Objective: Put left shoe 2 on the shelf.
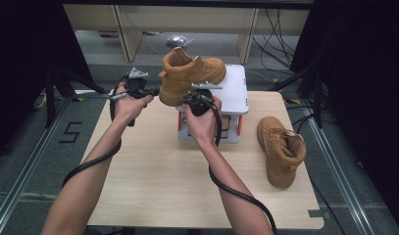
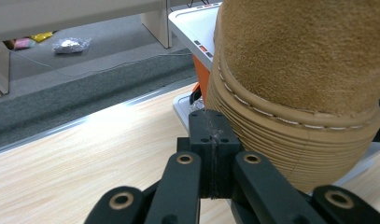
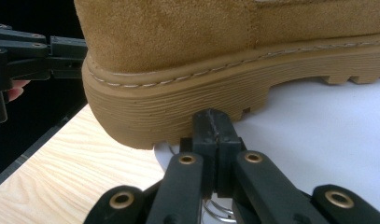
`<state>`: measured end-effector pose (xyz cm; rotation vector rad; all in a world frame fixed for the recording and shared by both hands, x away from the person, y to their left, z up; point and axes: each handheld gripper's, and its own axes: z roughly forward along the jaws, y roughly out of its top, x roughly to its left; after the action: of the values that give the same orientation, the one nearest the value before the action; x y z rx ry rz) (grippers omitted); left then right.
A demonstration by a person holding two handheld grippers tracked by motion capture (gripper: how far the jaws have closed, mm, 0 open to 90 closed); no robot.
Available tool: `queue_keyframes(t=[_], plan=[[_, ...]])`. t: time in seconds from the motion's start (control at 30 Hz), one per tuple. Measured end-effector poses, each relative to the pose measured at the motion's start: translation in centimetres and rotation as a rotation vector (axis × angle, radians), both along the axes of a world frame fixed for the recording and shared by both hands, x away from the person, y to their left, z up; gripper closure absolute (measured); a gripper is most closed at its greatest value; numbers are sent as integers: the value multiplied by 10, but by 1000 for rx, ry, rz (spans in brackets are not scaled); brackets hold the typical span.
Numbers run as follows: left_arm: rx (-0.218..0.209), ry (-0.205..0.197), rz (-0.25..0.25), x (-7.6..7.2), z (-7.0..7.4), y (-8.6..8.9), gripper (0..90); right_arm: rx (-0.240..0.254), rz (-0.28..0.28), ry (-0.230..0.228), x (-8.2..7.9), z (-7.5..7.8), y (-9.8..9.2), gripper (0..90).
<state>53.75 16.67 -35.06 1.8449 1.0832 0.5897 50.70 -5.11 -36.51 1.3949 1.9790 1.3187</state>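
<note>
On the white box [image 1: 235,90], a tan boot [image 1: 189,73] sits with its heel past the box's left edge.

The left gripper [image 1: 149,91] meets the heel from the left, the right gripper [image 1: 193,98] from the near side beneath the sole; both have jaws pressed together, gripping nothing. Right of the box lies a second boot [image 1: 280,149]; bare table [image 1: 158,171] spreads nearer. The boot hides the box's far left corner.

Light: I'm seeing even overhead lighting on the table [image 1: 158,171] | Edges: sides falling into black | Glare: rail [image 2: 108,109] shining white | Focus: boot [image 2: 299,70] showing sharp, floor softening.
</note>
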Motion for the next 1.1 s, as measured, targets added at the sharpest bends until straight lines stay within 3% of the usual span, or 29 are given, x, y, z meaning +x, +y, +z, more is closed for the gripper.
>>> queue_keyframes(t=[0.47,0.87,1.1], plan=[[6,-10,-45,-18,3,-23,900,-34,-21,-4,7,2,-21,900],[27,-7,-83,-26,3,-41,900,-60,-51,20,13,2,-35,900],[0,-4,-104,-29,0,-49,900,-85,-71,26,14,3,-42,900]])
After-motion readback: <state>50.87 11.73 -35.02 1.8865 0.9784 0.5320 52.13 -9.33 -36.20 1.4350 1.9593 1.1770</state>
